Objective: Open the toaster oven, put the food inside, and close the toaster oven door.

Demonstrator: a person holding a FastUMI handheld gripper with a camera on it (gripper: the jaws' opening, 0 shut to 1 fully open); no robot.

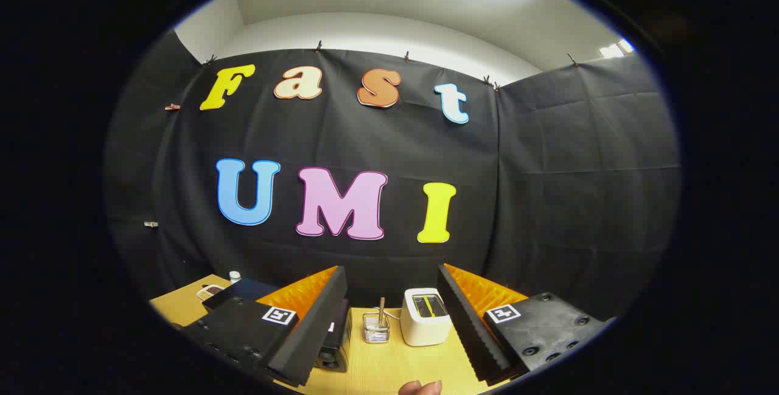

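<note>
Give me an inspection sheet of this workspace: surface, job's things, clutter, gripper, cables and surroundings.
Surface: wooden table, light tan.
Job's things: a dark appliance, mostly hidden behind one finger, cannot tell whether it is the toaster oven; food not identified.
Clutter: white toaster and clear holder with a stick between and beyond the fingers; small white container and a dish far off to one side.
Grippers: hand-held gripper open, fingers apart, holding nothing.
Cables: nothing seen.
Surroundings: black cloth wall; a fingertip at the near table edge.

Hand-held gripper (pixel 392 316) held level, 2 fingers spread wide, empty; poss. a fingertip (pixel 420 388) just below.
</note>
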